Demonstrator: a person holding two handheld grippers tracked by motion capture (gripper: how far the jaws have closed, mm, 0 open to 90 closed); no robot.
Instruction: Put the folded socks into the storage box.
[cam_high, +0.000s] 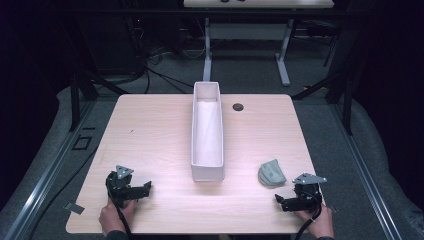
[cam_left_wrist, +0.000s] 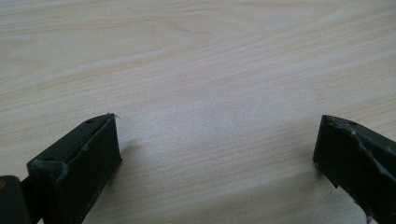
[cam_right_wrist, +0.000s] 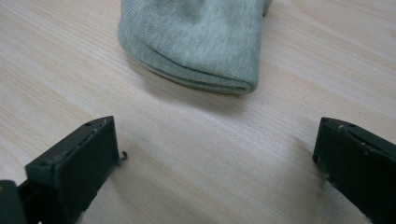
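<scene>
1. A pale wood-grain tabletop (cam_high: 150, 135) is seen whole in the high view, with dark floor, cables and a second table's legs beyond its far edge.
2. A long white box (cam_high: 207, 170) is set along the middle of the tabletop, running from the far edge toward the near edge; its open top shows a white lining. It stands between the two grippers and divides the left half from the right.
3. The left gripper (cam_high: 142, 189) is held by a hand (cam_high: 114, 216) near the near-left corner. In the left gripper view its jaws are spread wide over bare wood, with nothing between them.
4. The right gripper (cam_high: 282, 201) is held by a hand (cam_high: 320, 218) near the near-right corner. Its jaws are likewise spread and empty.
5. A folded grey-green knitted cloth (cam_high: 271, 173) lies flat near the right gripper, between it and the box's near end. The ribbed knit and doubled edge (cam_right_wrist: 196, 42) are made out only in the right gripper view, just ahead of the jaws and apart from them.
6. A small dark round grommet (cam_high: 238, 106) is set near the far edge, just right of the box.
7. Open wood is left on both sides of the box.
</scene>
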